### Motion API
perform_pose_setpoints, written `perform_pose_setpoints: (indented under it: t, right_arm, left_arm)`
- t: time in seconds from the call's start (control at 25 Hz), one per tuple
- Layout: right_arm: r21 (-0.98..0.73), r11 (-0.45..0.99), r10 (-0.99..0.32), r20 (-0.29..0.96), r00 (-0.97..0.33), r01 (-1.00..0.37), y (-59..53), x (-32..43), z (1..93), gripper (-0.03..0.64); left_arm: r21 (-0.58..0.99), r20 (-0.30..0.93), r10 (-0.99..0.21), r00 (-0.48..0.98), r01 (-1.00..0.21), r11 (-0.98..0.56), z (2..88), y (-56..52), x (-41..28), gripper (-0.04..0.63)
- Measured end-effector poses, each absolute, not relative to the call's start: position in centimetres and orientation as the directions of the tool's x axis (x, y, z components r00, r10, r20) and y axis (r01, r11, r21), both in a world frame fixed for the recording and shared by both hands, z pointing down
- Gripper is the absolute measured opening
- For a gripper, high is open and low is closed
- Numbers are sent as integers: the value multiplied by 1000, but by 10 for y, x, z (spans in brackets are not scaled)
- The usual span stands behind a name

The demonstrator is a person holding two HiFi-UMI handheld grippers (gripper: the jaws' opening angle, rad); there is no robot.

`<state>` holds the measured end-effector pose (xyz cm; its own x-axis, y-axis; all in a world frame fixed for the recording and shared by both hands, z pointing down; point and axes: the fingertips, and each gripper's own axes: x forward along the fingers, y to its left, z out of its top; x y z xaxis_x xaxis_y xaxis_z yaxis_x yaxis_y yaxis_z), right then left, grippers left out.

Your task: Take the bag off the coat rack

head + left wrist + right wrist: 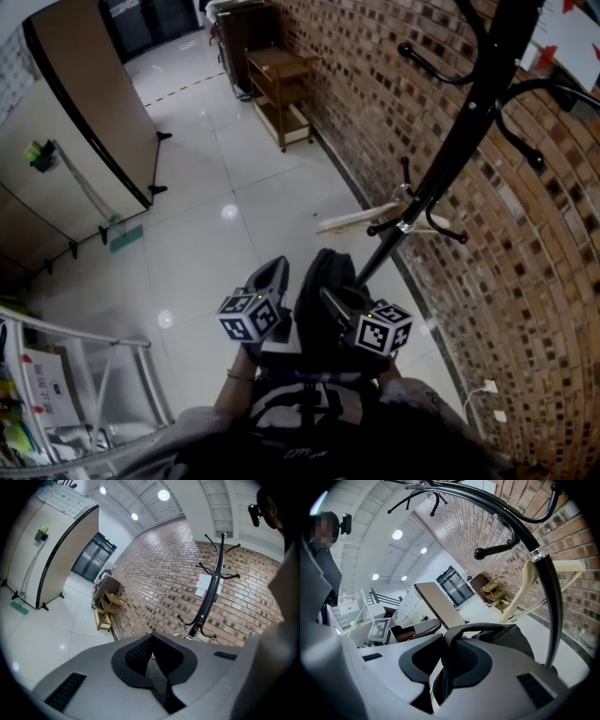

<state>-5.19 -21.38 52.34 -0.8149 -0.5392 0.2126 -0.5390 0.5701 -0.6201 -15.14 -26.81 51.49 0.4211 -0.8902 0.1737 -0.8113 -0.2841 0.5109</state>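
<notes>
The black bag [319,286] hangs low against the foot of the black coat rack [450,150], just in front of me. My right gripper [339,302] is at the bag's right side. In the right gripper view the right gripper [449,660] is shut on the bag's black strap [476,629], with the bag's body [515,641] behind it and the rack's pole [548,588] curving past. My left gripper [272,277] sits left of the bag, apart from it. In the left gripper view the left gripper [151,654] is shut with nothing held.
A pale wooden hanger [356,218] hangs on a low hook of the rack. The brick wall [525,281] runs along the right. A wooden shelf cart [281,94] stands farther along it. A folding partition [84,103] and a metal rail [84,337] are on the left.
</notes>
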Motion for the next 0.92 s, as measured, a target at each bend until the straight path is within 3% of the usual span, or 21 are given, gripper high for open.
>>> perform_pose_setpoints:
  t: [0.92]
  right_arm:
    - [-602, 565, -538, 249, -805, -564, -215, -45, 526, 60]
  left_arm:
    - [489, 179, -884, 433, -819, -302, 514, -270, -137, 6]
